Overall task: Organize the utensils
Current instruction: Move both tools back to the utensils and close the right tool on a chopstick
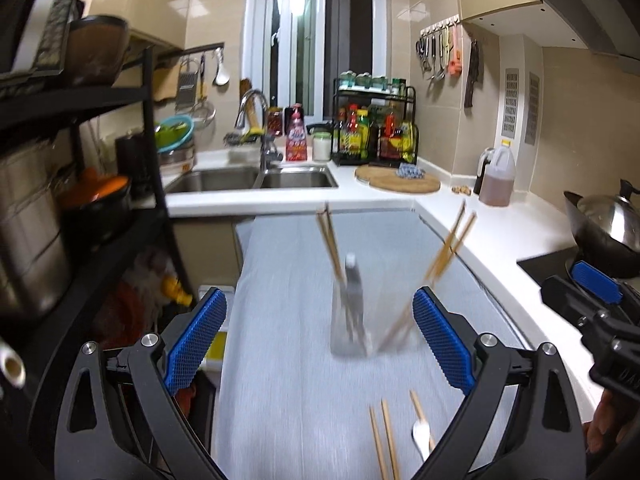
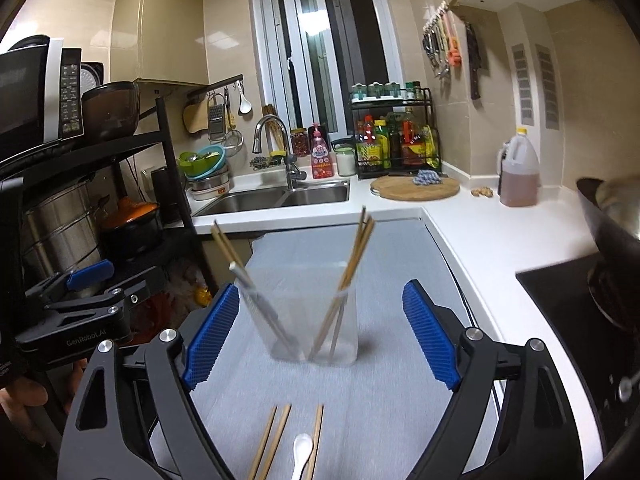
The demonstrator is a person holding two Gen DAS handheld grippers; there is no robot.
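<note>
A clear plastic holder (image 2: pixel 316 316) stands upright on the grey mat (image 2: pixel 360 400), also in the left wrist view (image 1: pixel 352 320). It holds several wooden chopsticks (image 2: pixel 356 248) and a metal utensil (image 2: pixel 256 300). Loose chopsticks (image 2: pixel 276 440) and a white spoon (image 2: pixel 301 454) lie on the mat in front, also in the left wrist view as chopsticks (image 1: pixel 384 440) and spoon (image 1: pixel 421 438). My left gripper (image 1: pixel 320 332) is open and empty, above the mat's left part. My right gripper (image 2: pixel 320 328) is open and empty, jaws either side of the holder but short of it.
A sink (image 2: pixel 276 196) with tap lies behind the mat. A black rack (image 2: pixel 120 200) with pots and a microwave stands at left. A wok (image 2: pixel 612 232) sits on the hob at right. A cutting board (image 2: pixel 416 188), oil jug (image 2: pixel 519 176) and bottle rack (image 2: pixel 394 140) stand on the white counter.
</note>
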